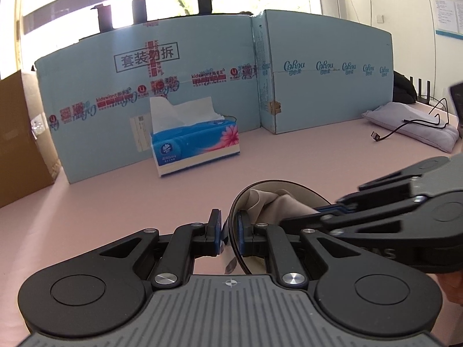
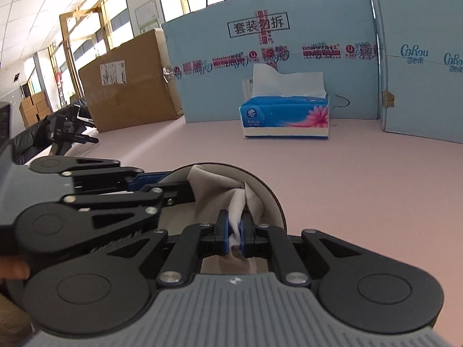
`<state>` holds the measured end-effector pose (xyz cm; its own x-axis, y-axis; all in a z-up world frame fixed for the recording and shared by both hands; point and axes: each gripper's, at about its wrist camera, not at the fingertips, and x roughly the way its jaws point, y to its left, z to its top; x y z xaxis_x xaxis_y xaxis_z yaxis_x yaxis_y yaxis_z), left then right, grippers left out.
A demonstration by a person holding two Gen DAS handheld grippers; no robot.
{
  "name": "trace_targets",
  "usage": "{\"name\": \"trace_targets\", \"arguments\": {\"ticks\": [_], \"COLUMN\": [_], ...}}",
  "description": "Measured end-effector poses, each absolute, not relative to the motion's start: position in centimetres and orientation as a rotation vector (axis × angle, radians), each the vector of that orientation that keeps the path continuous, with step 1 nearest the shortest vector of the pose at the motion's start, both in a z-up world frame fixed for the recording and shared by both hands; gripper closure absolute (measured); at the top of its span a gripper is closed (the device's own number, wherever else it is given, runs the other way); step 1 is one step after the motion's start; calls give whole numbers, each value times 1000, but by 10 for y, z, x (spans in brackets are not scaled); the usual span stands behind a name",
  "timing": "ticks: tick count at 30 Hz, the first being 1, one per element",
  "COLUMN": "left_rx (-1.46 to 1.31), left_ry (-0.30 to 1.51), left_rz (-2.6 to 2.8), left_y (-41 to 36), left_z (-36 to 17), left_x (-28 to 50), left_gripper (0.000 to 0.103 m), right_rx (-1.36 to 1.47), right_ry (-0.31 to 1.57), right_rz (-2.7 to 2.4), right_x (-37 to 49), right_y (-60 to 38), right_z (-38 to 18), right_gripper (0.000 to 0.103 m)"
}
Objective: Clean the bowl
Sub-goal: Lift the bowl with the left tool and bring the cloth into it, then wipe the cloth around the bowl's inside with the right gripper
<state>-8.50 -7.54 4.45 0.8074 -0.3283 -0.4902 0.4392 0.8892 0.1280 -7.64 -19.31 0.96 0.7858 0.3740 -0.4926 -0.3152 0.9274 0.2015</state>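
1. The left blue carton (image 1: 150,98), at 11 o'clock in the left wrist view, bears the boxed characters "套装勿拆".
2. Its red tape (image 1: 208,76) reads "kidswant".
3. The right blue carton (image 1: 327,69), at 1 o'clock, repeats "CoRou".
4. The tissue box's (image 2: 285,117) print is too small to read.

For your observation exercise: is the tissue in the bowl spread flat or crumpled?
Crumpled. The tissue stands in bunched folds inside the bowl, pinched between the right gripper pads.

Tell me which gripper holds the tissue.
The right gripper: its pads pinch the white tissue inside the bowl. The left gripper clamps the bowl's rim instead.
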Motion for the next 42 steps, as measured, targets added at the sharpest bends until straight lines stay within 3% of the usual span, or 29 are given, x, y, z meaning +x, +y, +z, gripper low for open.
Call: {"name": "trace_targets", "arguments": {"ticks": [30,42], "left_rx": [301,336], "left_ry": [416,406], "left_rz": [-446,-453], "left_y": [-80,-83], "left_z": [43,45], "left_x": [-98,-103], "left_gripper": [88,88], "right_rx": [119,-27], "right_ry": [684,778], "right_rz": [524,537], "right_x": [-97,-98], "right_y": [-207,-189], "right_z": [17,13], "right_gripper": [93,93]}}
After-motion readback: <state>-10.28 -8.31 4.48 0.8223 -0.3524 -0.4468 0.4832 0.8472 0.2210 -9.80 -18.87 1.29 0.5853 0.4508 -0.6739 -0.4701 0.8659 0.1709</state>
